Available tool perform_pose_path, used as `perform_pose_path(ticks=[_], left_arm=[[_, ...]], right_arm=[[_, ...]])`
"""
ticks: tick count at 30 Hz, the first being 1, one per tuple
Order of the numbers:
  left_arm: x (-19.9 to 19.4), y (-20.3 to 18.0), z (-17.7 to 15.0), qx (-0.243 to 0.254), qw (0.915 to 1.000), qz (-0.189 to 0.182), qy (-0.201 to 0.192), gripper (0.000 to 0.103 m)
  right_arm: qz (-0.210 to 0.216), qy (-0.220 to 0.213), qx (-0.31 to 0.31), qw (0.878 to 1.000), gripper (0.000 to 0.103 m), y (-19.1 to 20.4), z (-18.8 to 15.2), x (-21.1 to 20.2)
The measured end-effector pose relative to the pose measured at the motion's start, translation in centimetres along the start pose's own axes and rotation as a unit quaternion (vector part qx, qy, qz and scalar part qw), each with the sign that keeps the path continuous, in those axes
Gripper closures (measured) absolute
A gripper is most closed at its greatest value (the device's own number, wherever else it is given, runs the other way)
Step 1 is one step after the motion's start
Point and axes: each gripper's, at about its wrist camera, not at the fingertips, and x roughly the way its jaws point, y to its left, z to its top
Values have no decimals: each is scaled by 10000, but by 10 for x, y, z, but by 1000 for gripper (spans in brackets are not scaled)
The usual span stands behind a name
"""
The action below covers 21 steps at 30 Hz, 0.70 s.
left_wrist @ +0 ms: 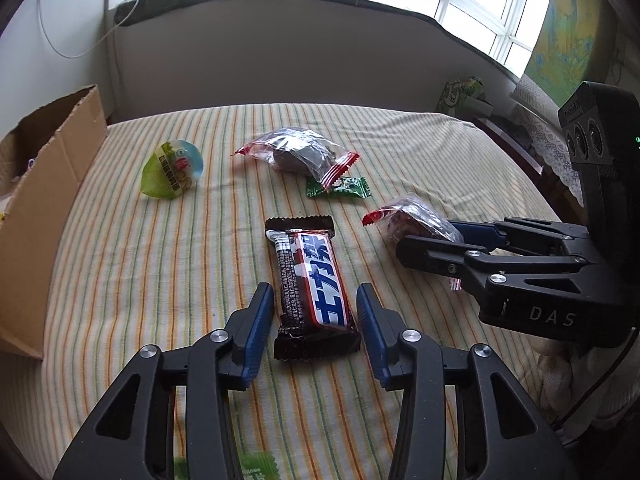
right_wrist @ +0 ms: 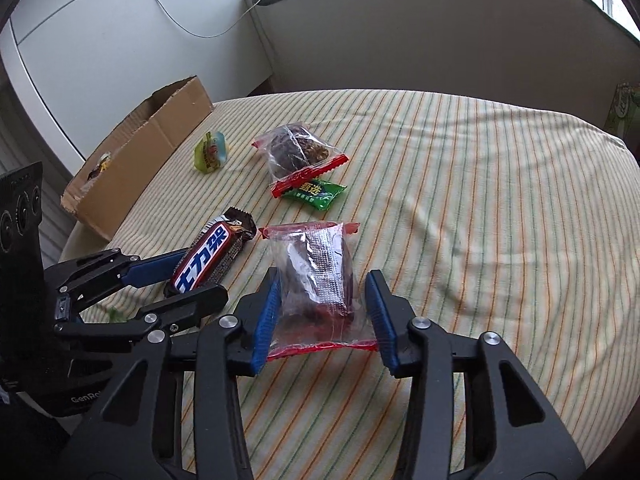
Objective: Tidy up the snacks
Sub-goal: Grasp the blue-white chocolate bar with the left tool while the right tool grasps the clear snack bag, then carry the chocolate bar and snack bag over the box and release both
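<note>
In the left wrist view, the left hand-held gripper [left_wrist: 316,316] hangs low over the striped table [left_wrist: 120,264] with its blue-padded jaws spread, and the chocolate bar [left_wrist: 310,284] lies between them, its long axis running straight away from the camera, in line with the fingers, so the pads face its long sides and need only come together across the bar's narrow width (neither pad looks to be touching the wrapper yet). Toward the table's left edge stands the cardboard box [left_wrist: 52,200], the likely destination, with a green jelly cup [left_wrist: 174,174] near it, a clear bag of dark snack [left_wrist: 300,152] and a green candy [left_wrist: 344,188] toward the far edge. In the right wrist view, the right hand-held gripper [right_wrist: 324,312] is likewise spread, straddling the red-edged clear packet [right_wrist: 316,280], whose long axis also points away along the fingers; its near seal lies between the pads. Each bar or packet sits directly ahead of its own gripper, and the left one is nearer the box.
</note>
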Motion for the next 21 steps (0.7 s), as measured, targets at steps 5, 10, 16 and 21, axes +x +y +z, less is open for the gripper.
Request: perform_pose_path(ticks=[5,10,16,21], left_arm=[[-2,1,-1,28,9999,-91,-64,74],[-7,3,-2,-24,9997,-155,-166,75],[-32,8,0,-282,9974,-493,-446,75],[-65,15,8,-309,9941,-534,-887,75]], right_arm=[[-83,-64,-32,9999,64,4,-2,-3],[66,-281,214,9994,64,0,-5,-17],[210,-797,247,9963,64,8,1,-50],[431,-1085,161,9930,64,28,16,-67]])
